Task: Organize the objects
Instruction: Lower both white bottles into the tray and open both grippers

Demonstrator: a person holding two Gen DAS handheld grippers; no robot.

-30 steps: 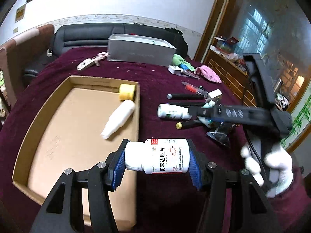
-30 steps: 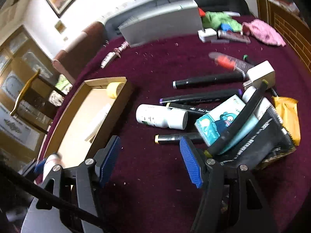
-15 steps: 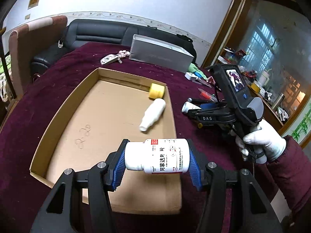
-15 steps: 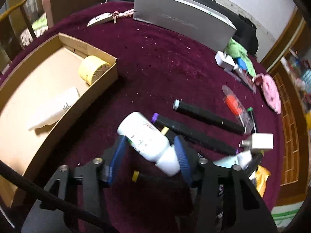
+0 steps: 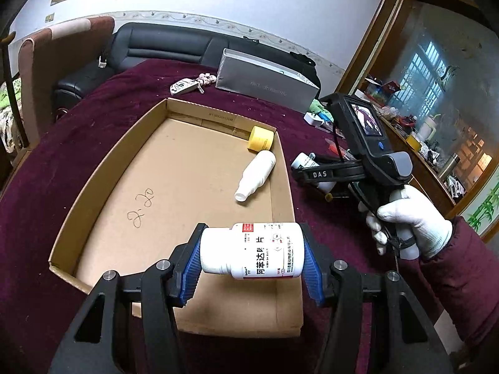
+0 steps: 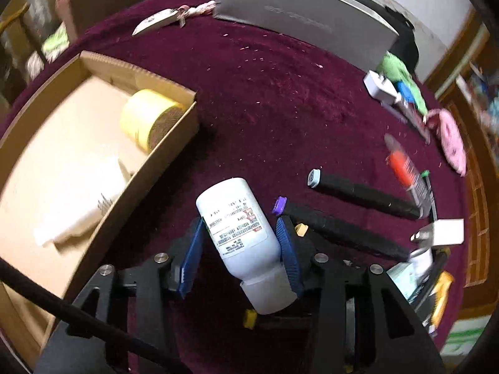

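My left gripper [image 5: 252, 258] is shut on a white pill bottle [image 5: 252, 251] with a red-marked label, held sideways above the near right part of the cardboard tray [image 5: 103, 168]. In the tray lie a yellow tape roll [image 5: 260, 138] and a white squeeze bottle [image 5: 255, 176]. My right gripper [image 6: 241, 249] is shut on a second white bottle [image 6: 240, 233], tilted, above the maroon cloth just right of the tray's wall [image 6: 149, 168]. The right gripper also shows in the left wrist view [image 5: 312, 174], beside the tray's right edge.
Black markers [image 6: 361, 194], an orange-capped tube [image 6: 402, 165], a white adapter [image 6: 443, 232] and packets [image 6: 436, 293] lie on the cloth at right. A grey box [image 5: 268, 82] and a key fob [image 5: 184, 86] sit at the back. A sofa and chair stand behind.
My left gripper has carried its pill bottle over the tray. My right gripper closed on the white bottle among the markers and has lifted it toward the tray.
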